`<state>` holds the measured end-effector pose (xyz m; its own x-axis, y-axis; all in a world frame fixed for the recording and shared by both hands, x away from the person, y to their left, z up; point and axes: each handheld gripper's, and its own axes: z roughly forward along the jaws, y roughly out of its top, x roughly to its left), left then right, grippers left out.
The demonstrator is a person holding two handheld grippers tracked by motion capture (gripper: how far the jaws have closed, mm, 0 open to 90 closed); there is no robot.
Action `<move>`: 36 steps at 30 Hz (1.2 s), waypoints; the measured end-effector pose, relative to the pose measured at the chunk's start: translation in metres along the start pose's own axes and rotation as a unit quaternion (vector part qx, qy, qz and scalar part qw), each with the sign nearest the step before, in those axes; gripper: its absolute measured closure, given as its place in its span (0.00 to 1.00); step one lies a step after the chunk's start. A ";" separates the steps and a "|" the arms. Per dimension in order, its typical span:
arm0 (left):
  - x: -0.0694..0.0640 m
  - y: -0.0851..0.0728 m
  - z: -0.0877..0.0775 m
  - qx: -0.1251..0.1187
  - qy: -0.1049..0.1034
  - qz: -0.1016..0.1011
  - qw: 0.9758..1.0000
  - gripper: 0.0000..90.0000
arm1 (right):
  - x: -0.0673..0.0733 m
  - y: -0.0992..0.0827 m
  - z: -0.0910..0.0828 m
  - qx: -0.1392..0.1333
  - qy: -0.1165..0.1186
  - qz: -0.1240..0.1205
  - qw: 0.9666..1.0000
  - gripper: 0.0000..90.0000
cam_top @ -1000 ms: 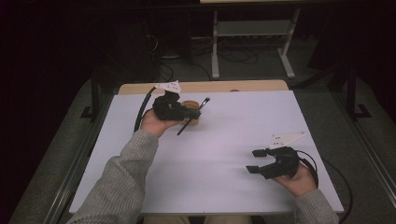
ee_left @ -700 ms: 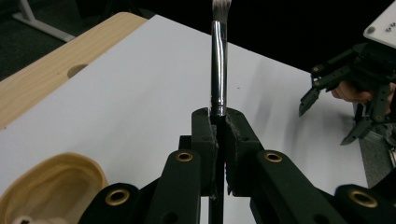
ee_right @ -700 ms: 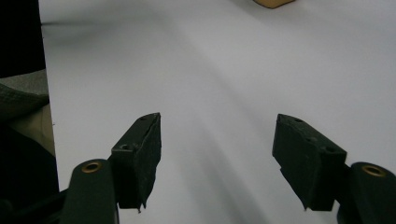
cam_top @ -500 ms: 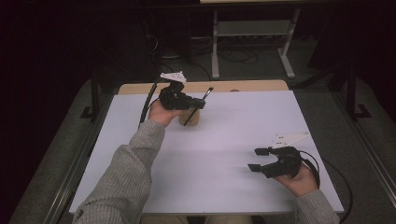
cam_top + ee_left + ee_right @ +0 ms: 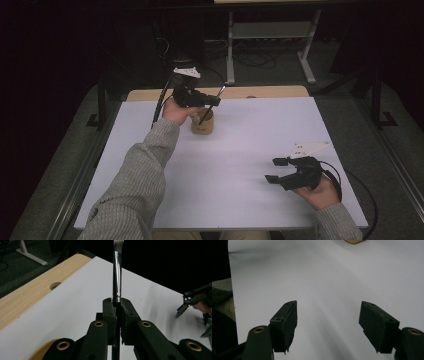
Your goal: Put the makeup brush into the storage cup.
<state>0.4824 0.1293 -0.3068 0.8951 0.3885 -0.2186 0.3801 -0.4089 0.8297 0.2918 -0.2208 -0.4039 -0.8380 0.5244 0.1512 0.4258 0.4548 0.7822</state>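
A: Brush point(image 5: 117, 272): we find it clamped between the jaws of the left gripper point(image 5: 202, 98), metal collar at the pads, bristles pointing away from the hand. It hangs at the far side of the table point(image 5: 260, 145), above the tan cup point(image 5: 202, 124).

B: Compared with a second ago, we note the left hand has carried the brush up and toward the far edge, so the cup now stands uncovered below it. We judge the brush to be lifted out or about to go back in; which, we cannot tell.

A: The right gripper point(image 5: 276, 170)?

B: Wide and holding nothing, resting near the table's near right corner. Its jaws have just been opening a little further.

A: Count?

B: One brush, one cup, two grippers, one table.
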 end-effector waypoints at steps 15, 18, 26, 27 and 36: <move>0.015 0.032 0.009 -0.012 0.014 0.004 1.000 0.93 | -0.004 -0.001 -0.003 -0.009 -0.006 0.004 1.000 0.31; 0.022 0.035 0.011 -0.019 0.018 0.000 1.000 0.93 | -0.004 -0.001 -0.003 -0.009 -0.005 0.003 1.000 0.32; 0.041 0.026 0.026 -0.015 0.024 -0.018 0.999 0.93 | -0.004 -0.001 -0.004 -0.012 -0.007 0.005 1.000 0.32; 0.043 0.024 0.028 -0.013 0.025 -0.020 0.999 0.93 | -0.005 -0.001 -0.004 -0.013 -0.007 0.006 1.000 0.32; 0.056 0.010 0.038 -0.001 0.033 -0.022 0.999 0.92 | -0.006 -0.002 -0.005 -0.012 -0.006 0.008 1.000 0.32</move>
<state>0.5455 0.1160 -0.3301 0.8599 0.4599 -0.2212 0.4189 -0.3884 0.8208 0.2946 -0.2285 -0.4037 -0.8271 0.5399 0.1562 0.4302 0.4294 0.7941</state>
